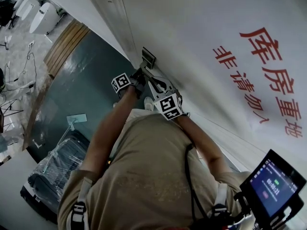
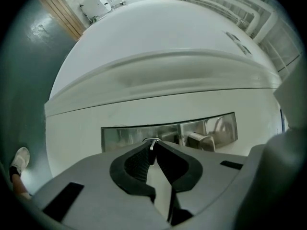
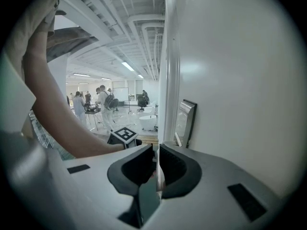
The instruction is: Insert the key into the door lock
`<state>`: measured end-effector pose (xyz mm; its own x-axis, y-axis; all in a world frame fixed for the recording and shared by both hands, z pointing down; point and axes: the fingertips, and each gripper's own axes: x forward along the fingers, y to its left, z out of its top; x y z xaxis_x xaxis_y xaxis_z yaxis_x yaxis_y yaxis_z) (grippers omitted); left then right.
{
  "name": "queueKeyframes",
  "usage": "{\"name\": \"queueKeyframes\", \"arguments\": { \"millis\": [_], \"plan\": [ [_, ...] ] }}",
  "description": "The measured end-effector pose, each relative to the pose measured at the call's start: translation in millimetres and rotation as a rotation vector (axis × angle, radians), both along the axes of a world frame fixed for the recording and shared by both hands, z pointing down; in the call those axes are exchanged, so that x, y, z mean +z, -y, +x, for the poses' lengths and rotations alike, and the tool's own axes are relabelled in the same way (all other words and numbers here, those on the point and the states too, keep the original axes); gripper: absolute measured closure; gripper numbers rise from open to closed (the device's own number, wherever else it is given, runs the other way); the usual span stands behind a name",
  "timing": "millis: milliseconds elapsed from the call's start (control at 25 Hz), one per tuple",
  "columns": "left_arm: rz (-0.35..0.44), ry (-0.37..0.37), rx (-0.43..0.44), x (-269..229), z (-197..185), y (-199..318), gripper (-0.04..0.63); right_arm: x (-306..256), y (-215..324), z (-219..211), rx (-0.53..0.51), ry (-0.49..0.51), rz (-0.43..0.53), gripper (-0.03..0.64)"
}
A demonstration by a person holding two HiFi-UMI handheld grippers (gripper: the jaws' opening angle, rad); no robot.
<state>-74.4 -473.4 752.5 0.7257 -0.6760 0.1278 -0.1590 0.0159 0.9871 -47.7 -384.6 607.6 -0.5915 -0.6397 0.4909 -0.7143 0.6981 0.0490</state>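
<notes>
A metal lock plate (image 1: 147,57) is set in the white door (image 1: 216,23) with red lettering. My left gripper (image 1: 142,72) is up against the plate, shut on a thin metal key (image 2: 152,145). In the left gripper view the key's tip meets the shiny lock plate (image 2: 144,134); I cannot see how deep it sits. The door handle (image 2: 201,141) lies just to the right. My right gripper (image 1: 152,82) hangs just below the lock, jaws together. A thin pale sliver (image 3: 159,176) shows between its pads; I cannot identify it. The plate (image 3: 185,123) stands ahead of the right gripper (image 3: 157,150).
The person's left arm (image 3: 57,114) and the left gripper's marker cube (image 3: 125,134) cross the right gripper view. Several people (image 3: 103,104) and a white tub (image 3: 147,121) stand far behind. A wrapped dark case (image 1: 53,174) lies on the floor; a phone (image 1: 273,186) is at lower right.
</notes>
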Motion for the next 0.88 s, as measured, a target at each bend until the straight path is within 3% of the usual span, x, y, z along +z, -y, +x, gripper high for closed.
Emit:
{"name": "queueKeyframes", "arguments": {
  "millis": [200,320,360,720,880],
  "plan": [
    [0.04,0.031,0.029,-7,2,3,0.551,-4,-1,-6,-0.002,0.02,0.008,0.578],
    [0.065,0.065,0.017,-9,-10,-2,0.423,-11,0,-9,0.001,0.054,0.013,0.578],
    [0.075,0.094,0.007,-9,-17,-5,0.411,-13,1,-8,0.001,0.062,0.016,0.578],
    [0.239,0.325,-0.16,-43,-98,-23,0.403,-29,17,-16,-0.016,0.115,0.05,0.578],
    [0.319,0.425,-0.181,-66,-116,-31,0.403,-34,22,-25,-0.04,0.128,0.062,0.578]
  ]
}}
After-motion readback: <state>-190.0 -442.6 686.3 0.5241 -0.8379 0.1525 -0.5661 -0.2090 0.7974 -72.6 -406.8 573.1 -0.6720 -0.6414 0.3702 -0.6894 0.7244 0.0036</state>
